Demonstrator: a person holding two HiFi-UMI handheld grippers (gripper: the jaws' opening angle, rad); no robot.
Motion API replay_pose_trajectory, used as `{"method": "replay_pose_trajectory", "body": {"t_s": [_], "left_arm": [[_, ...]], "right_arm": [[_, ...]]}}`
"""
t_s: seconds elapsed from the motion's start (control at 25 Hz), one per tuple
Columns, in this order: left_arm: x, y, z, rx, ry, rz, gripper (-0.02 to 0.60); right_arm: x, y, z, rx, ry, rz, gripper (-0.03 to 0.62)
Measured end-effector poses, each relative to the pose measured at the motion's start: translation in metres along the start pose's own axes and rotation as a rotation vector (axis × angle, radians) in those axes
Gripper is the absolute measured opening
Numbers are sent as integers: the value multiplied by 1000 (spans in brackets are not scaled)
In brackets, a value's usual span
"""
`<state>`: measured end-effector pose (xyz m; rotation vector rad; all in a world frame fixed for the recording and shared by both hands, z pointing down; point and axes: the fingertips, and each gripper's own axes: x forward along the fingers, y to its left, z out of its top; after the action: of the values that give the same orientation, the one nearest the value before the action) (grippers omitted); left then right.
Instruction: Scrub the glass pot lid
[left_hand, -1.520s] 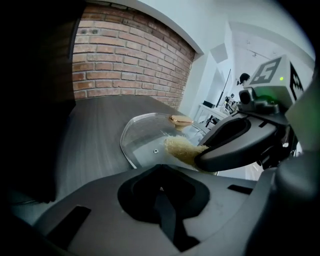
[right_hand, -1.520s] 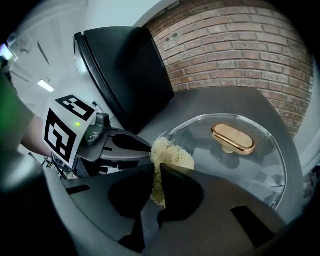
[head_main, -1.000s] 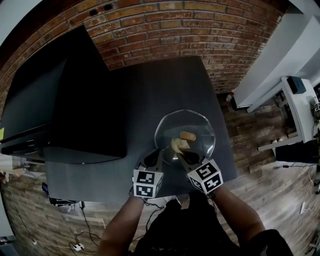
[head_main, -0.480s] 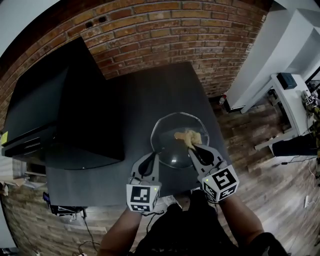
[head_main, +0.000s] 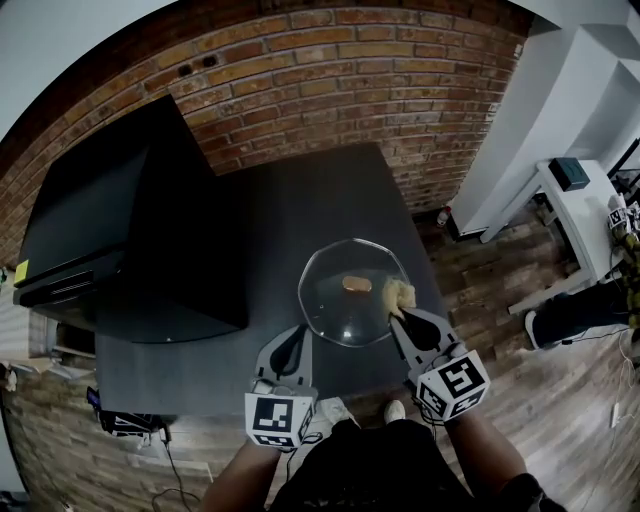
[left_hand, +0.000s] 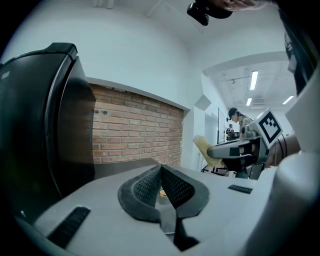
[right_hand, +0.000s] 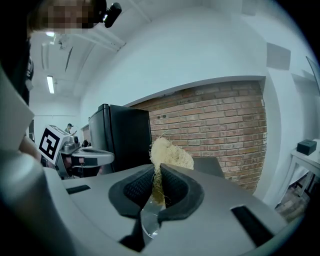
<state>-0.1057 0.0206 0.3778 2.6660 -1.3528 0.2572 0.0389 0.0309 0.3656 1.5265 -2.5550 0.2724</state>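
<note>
The glass pot lid (head_main: 335, 300) lies flat on the dark table (head_main: 290, 200), its tan knob (head_main: 357, 284) in the middle. My right gripper (head_main: 397, 318) is shut on a pale yellow fibre scrubber (head_main: 402, 294) at the lid's right rim; the scrubber (right_hand: 170, 152) sticks up from the right gripper (right_hand: 159, 172). My left gripper (head_main: 296, 335) sits just off the lid's near-left edge. In the left gripper view the left gripper (left_hand: 161, 172) has its jaws together with nothing seen between them.
A big black cabinet (head_main: 130, 230) fills the table's left side. A brick wall (head_main: 330, 70) stands behind. The table's front edge (head_main: 220, 390) runs just under the grippers. A white shelf unit (head_main: 575, 190) stands on the wooden floor at right.
The right gripper carried the scrubber from the lid's middle out to its right rim. The left gripper drew back towards me, away from the lid.
</note>
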Motion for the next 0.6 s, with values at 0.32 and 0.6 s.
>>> {"method": "replay_pose_trajectory", "body": {"t_s": [0.32, 0.6], "left_arm": [[-11, -36, -9, -36, 17, 70, 32], [-22, -95, -11, -18, 31, 83, 32]], "right_arm": [[-30, -9, -10, 13, 8, 80, 41], [-70, -7, -21, 22, 14, 153, 41]]}}
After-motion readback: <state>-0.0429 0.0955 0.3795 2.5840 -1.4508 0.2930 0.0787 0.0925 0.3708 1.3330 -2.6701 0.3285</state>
